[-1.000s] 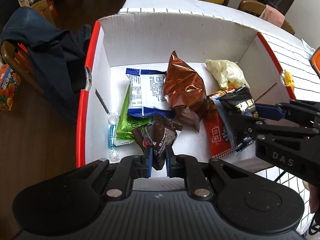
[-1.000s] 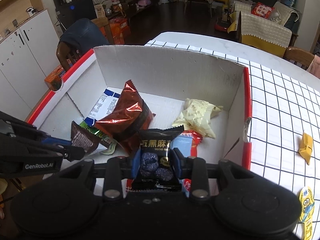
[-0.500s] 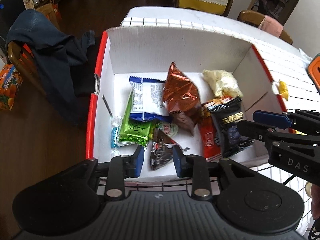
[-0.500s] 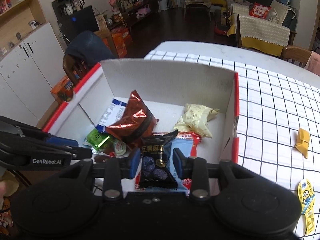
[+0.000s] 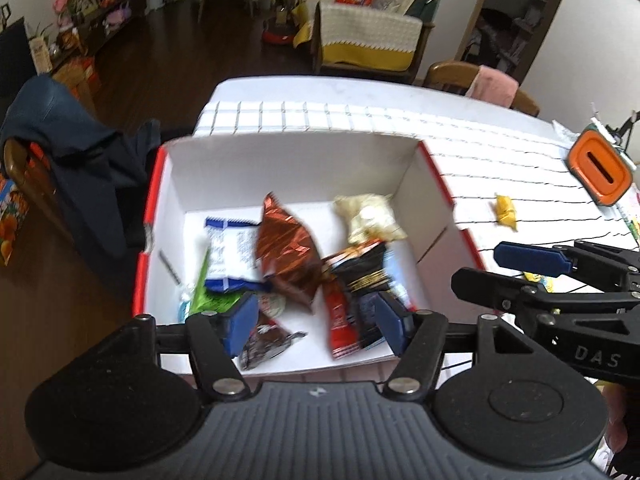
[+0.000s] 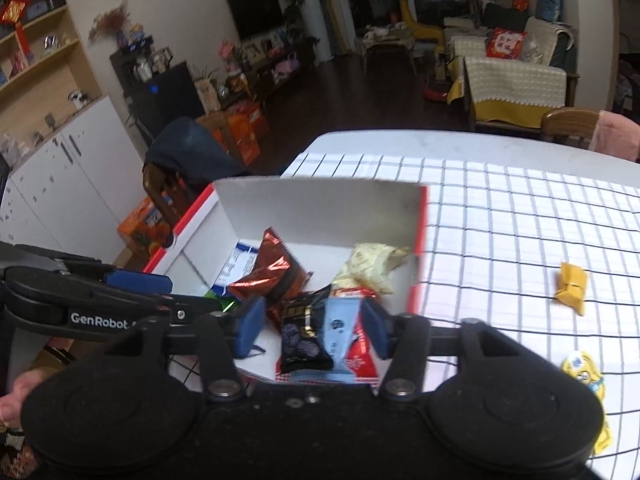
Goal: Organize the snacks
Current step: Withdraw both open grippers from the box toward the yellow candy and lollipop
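Note:
A white cardboard box with red edges (image 5: 288, 172) (image 6: 320, 208) sits on the checked table and holds several snack packets. A dark brown packet (image 5: 264, 340) lies at its near left. A black packet (image 5: 364, 276) (image 6: 304, 332) lies at its near right, on a red one (image 5: 340, 320). A copper foil bag (image 5: 288, 248) (image 6: 268, 276) lies in the middle. My left gripper (image 5: 316, 320) is open and empty above the box's near edge. My right gripper (image 6: 310, 326) is open and empty above the box's near right corner.
A yellow wrapped candy (image 5: 506, 210) (image 6: 572, 286) lies on the checked tablecloth right of the box. A yellow cartoon packet (image 6: 584, 372) lies nearer. An orange device (image 5: 600, 168) stands at the far right. A chair with a dark jacket (image 5: 76, 160) is left of the table.
Both grippers let go of their packets, the brown one and the black one, which now lie in the box. Both have opened wide and pulled back and up.

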Available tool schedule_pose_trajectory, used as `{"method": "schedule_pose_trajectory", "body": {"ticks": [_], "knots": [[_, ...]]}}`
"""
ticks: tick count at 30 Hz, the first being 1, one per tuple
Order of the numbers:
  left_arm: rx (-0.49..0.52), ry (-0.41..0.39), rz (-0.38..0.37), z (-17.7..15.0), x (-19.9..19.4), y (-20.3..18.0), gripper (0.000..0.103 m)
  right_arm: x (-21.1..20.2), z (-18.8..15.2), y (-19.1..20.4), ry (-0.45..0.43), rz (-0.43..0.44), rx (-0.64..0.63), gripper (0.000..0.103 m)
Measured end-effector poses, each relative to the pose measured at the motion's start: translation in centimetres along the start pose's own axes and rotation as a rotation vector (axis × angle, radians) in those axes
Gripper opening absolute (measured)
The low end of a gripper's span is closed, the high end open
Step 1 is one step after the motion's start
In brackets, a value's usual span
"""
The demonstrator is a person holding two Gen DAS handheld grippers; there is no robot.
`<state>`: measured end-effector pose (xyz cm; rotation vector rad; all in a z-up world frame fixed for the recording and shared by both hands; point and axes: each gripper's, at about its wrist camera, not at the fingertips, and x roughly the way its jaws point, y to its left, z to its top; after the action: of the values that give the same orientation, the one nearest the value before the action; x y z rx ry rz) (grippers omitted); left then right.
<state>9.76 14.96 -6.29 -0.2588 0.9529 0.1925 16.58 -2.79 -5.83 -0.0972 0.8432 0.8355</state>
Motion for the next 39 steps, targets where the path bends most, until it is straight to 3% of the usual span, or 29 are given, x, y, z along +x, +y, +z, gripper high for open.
{"method": "schedule_pose_trajectory", "body": {"ticks": [5, 14, 23, 31, 39], "knots": [[0.043, -0.049, 0.006, 0.5, -0.8, -2.9, 0.076, -2.3, -0.3, -1.8, -0.049, -0.006, 0.022, 0.079], [0.114, -0.095, -0.01, 1.3, -0.3, -8.6, 0.083, -5.1, -1.4, -6.7, -0.075, -0.075, 0.041, 0.094], [0.153, -0.099, -0.027, 1.9, 1.7, -14.3, 0.084, -6.6, -3.6, -12.8, -0.048, -0.171, 0.052, 0.101], [0.159, -0.079, 0.003, 2.5, 4.7, -18.4, 0.084, -5.4, -5.5, -16.7, 0.007, -0.232, -0.034, 0.103], [0.161, -0.019, 0.025, 3.8, 8.6, -21.8, 0.084, -2.3, -7.0, -20.6, 0.107, -0.204, -0.079, 0.103]]}}
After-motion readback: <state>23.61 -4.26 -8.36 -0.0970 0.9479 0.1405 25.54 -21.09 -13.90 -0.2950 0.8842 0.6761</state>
